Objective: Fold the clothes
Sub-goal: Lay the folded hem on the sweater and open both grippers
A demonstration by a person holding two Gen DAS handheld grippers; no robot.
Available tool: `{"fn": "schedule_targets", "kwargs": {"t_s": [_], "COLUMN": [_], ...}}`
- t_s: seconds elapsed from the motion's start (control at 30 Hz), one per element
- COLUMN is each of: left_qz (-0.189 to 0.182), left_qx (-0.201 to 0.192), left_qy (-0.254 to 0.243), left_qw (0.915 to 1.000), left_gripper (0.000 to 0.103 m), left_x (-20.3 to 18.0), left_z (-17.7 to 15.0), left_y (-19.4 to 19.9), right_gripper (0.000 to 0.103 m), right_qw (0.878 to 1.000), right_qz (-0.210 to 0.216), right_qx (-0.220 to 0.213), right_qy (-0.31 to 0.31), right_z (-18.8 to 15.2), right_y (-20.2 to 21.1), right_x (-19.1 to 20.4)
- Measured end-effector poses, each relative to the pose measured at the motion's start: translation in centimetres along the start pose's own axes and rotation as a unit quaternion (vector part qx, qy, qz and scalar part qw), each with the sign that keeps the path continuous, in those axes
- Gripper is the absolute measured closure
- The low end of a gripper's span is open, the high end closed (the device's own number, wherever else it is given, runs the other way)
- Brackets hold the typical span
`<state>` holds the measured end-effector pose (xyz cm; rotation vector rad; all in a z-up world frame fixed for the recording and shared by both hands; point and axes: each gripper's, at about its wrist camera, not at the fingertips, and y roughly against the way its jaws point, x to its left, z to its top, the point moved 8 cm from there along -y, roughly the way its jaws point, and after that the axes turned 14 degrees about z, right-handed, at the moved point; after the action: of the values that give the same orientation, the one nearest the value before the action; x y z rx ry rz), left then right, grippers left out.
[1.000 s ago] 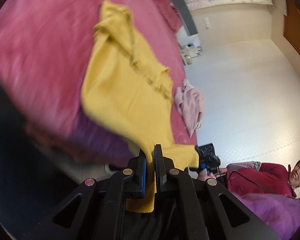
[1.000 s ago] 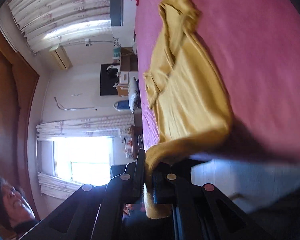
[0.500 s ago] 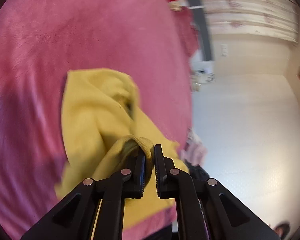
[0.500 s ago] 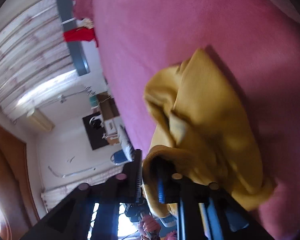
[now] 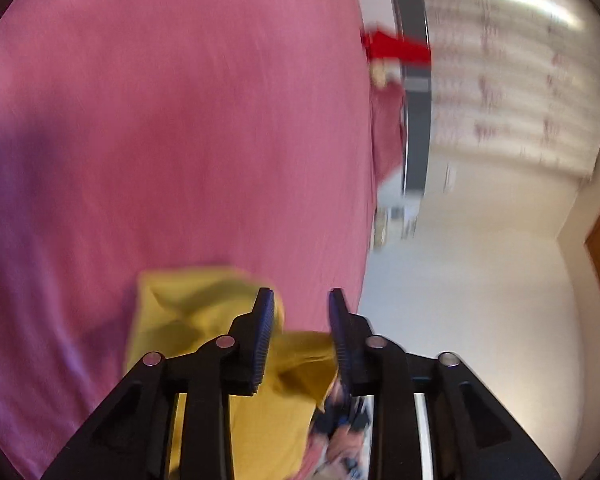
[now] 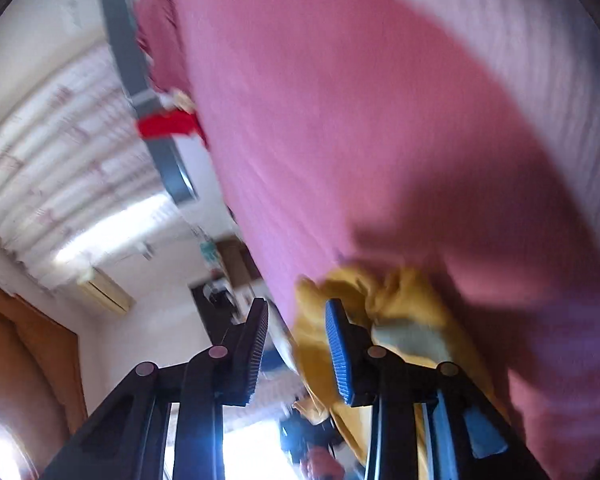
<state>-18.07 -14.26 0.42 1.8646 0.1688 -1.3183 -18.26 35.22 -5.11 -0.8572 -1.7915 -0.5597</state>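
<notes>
The left gripper (image 5: pixel 300 300) had its two black fingers spread apart, with nothing pinched between them. Under and just beyond them lay the yellow garment (image 5: pixel 188 312), bunched on the pink bedspread (image 5: pixel 180 120) near the bed's right edge as that camera saw it. The cloth showed soft creases and lay in more than one layer, though blur hid the exact shape.

The right gripper (image 6: pixel 296 312) was likewise spread wide, its blue ribbed pads (image 6: pixel 338 344) facing each other across an empty gap. The yellow garment (image 6: pixel 400 304) sat crumpled by the right finger, on the pink bedspread (image 6: pixel 340 120) close to its edge; whether the finger touched the cloth could not be told. A pale patch showed inside the folds.

Farther off, at the far end of the bed, a grey bed frame (image 5: pixel 416 100) stood with a red cloth (image 5: pixel 396 46) draped on it. Striped curtains (image 5: pixel 512 60) hung beyond, and a white wall (image 5: pixel 480 280) filled the right side. Both views were smeared by motion.
</notes>
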Motion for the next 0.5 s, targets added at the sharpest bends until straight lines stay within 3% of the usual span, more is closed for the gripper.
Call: {"fn": "schedule_targets", "kwargs": {"t_s": [0.07,0.17,0.33,0.4,0.5], "left_qz": [0.003,0.042,0.111,0.116,0.125], "left_qx": [-0.004,0.004,0.018,0.021,-0.006], "left_qy": [0.02,-0.032,-0.126,-0.143,-0.181], "left_qw": [0.9998,0.9986,0.9856,0.9826,0.9755], "left_gripper": [0.065,0.064,0.061,0.057,0.057], "left_x": [0.9,2.3,4.7,6.0,7.6], "left_z": [0.6,-2.1,-6.5,-9.5,-13.6], "left_y": [0.5,1.8,4.1,5.3,7.5], "right_gripper": [0.072,0.072,0.072,0.071,0.071], "right_qw": [0.999,0.998,0.982,0.972,0.958], "right_qz": [0.027,0.031,-0.043,-0.077,-0.118], "right_qx": [-0.019,0.006,0.069,0.077,0.067], "right_qy": [0.013,0.048,0.17,0.207,0.252], "right_z": [0.2,-1.4,-7.2,-9.7,-13.3], "right_y": [0.9,1.9,4.7,6.3,9.4], "right_x": [0.8,2.2,2.5,1.3,-0.7]}}
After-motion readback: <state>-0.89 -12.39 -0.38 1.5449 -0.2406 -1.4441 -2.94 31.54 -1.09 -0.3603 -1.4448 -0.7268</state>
